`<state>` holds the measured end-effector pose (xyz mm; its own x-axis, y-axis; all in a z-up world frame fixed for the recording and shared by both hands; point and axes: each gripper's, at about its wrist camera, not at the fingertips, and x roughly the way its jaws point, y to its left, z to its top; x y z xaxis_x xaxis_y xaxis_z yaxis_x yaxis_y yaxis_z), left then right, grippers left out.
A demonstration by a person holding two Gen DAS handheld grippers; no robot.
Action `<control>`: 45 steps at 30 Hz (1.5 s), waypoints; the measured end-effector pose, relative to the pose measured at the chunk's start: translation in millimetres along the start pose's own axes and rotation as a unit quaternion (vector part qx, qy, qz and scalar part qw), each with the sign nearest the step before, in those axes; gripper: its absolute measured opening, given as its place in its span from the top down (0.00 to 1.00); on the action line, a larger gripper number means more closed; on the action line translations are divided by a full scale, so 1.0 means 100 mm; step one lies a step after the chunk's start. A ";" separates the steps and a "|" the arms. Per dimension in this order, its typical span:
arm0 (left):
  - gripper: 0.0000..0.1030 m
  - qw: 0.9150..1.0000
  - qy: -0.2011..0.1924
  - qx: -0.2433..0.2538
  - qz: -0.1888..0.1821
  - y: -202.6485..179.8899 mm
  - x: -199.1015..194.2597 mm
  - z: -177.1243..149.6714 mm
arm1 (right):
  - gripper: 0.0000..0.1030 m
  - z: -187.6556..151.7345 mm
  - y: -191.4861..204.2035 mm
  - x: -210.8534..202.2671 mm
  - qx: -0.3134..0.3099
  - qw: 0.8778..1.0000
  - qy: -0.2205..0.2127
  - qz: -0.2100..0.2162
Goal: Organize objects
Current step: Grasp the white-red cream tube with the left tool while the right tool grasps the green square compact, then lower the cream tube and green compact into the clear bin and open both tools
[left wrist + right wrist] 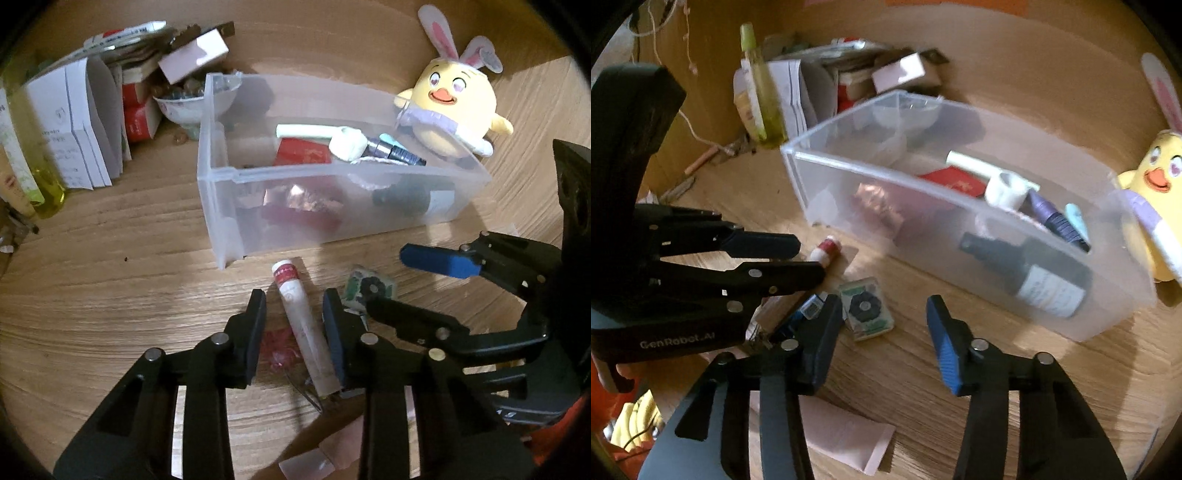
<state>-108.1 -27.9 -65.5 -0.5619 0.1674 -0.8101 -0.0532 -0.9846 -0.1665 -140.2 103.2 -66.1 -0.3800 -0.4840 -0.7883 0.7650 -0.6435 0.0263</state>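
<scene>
The left gripper (pixel 295 332) is sitting around a white tube (pixel 304 328) that is lying on the wooden table (pixel 110 295), just in front of the clear bin (pixel 332 206). Its fingers are narrow, but a gap is showing on one side, so it is not squeezing yet. The right gripper (pixel 882 339) is hanging half open over a small green packet (pixel 866 308), also in front of the bin, holding nothing. The round tube could roll or slip out sideways, and the two grippers are close enough to bump.

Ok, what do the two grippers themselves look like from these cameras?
Both are black plastic with silver pivot pins. The left gripper carries white "GenRobot.AI" lettering on its body, seen from the right wrist. The right gripper has ribbed blue pads on its jaws. No cables show.
</scene>
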 end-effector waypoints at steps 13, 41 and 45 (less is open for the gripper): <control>0.82 1.000 0.004 -0.005 -0.010 0.01 0.08 0.06 | 0.77 0.04 -0.07 0.12 0.005 1.000 0.014 0.001; 0.86 0.995 -0.104 0.000 0.001 -0.21 -0.77 0.14 | 0.78 0.01 -0.23 -0.73 0.050 0.995 -0.089 -0.014; 0.86 0.993 -0.121 0.000 0.000 -0.22 -0.89 0.19 | 0.78 0.05 -0.28 -0.85 0.055 0.993 -0.106 -0.019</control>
<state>-73.1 -22.3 20.8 -0.7437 0.1503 -0.6514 -0.0534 -0.9846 -0.1662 -131.6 159.1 2.9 -0.5174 -0.5636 -0.6439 0.6908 -0.7192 0.0745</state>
